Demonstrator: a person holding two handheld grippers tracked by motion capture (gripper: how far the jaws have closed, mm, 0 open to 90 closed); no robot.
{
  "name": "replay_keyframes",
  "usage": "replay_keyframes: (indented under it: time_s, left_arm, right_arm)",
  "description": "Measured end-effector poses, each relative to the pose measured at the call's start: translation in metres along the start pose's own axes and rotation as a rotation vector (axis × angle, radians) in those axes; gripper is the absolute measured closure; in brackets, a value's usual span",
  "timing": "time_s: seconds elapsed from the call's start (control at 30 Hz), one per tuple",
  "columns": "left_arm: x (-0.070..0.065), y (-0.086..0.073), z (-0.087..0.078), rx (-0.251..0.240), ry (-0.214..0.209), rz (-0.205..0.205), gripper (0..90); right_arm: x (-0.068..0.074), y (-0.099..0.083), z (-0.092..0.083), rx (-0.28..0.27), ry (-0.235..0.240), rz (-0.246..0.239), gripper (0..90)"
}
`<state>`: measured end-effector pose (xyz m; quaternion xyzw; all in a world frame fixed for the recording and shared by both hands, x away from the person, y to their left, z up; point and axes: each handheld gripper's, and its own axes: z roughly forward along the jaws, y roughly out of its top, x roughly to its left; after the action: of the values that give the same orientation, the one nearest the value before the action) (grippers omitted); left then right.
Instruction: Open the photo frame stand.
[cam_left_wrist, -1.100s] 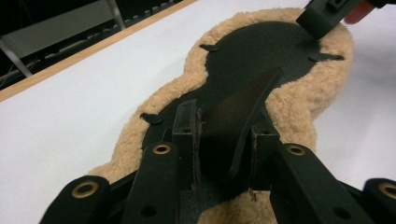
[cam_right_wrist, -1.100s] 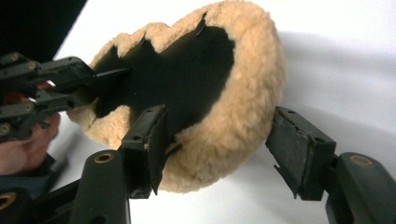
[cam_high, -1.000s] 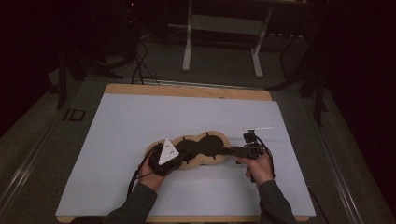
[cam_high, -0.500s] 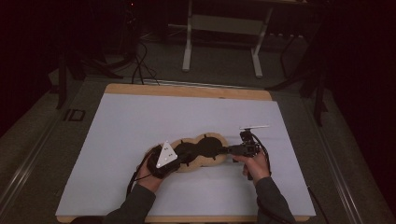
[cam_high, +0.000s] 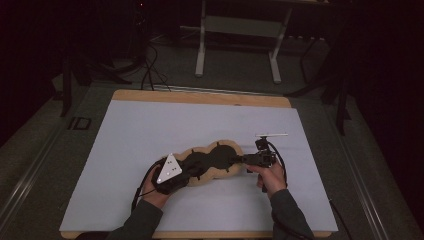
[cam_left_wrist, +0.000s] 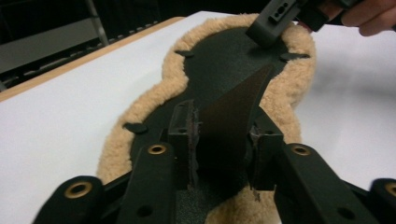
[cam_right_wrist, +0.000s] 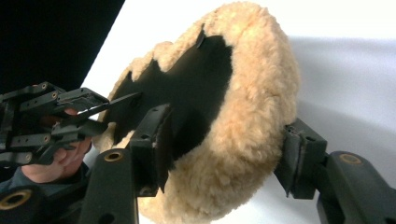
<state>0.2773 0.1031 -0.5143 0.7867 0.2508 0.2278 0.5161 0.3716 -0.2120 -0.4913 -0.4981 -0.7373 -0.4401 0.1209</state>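
Showing one fleece pad (cam_high: 210, 160), two grippers

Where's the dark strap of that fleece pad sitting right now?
In the left gripper view the dark strap rises from the black face of the fleece pad, standing between the left gripper's jaws, near the front middle of the white mat.

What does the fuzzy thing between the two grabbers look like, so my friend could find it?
Look at the big white table top, near the person's edge, between the two hands. There lies a long wavy pad, with the left gripper at one end and the right gripper at the other. It is black in the middle with a tan fluffy border all around, the one furry thing there.
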Motion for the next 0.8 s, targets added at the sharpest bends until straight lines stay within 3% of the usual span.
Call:
replay_keyframes:
  time_s: [0.17, 0.3, 0.4, 0.53, 0.7, 0.8]
  left_arm:
    - [-0.003, 0.002, -0.003, 0.037, -0.031, -0.019, 59.3]
    - [-0.004, 0.004, -0.010, 0.080, -0.084, -0.056, 51.5]
    - [-0.004, 0.002, -0.017, 0.129, -0.086, -0.099, 48.7]
    - [-0.004, 0.000, -0.029, 0.159, -0.101, -0.108, 44.9]
    - [0.000, -0.004, -0.048, 0.180, -0.074, -0.149, 44.3]
    - [0.008, -0.007, -0.059, 0.182, -0.025, -0.185, 44.3]
  right_arm:
    - [0.000, -0.002, 0.000, -0.006, -0.001, -0.007, 47.0]
    - [-0.001, -0.004, -0.001, -0.011, 0.000, -0.026, 49.2]
    - [-0.002, -0.006, -0.001, -0.014, 0.002, -0.034, 49.5]
    - [-0.002, -0.007, -0.002, -0.024, 0.006, -0.041, 49.8]
    - [0.001, -0.007, -0.004, -0.022, 0.004, -0.061, 50.5]
    - [0.001, -0.008, -0.004, -0.023, 0.001, -0.069, 50.5]
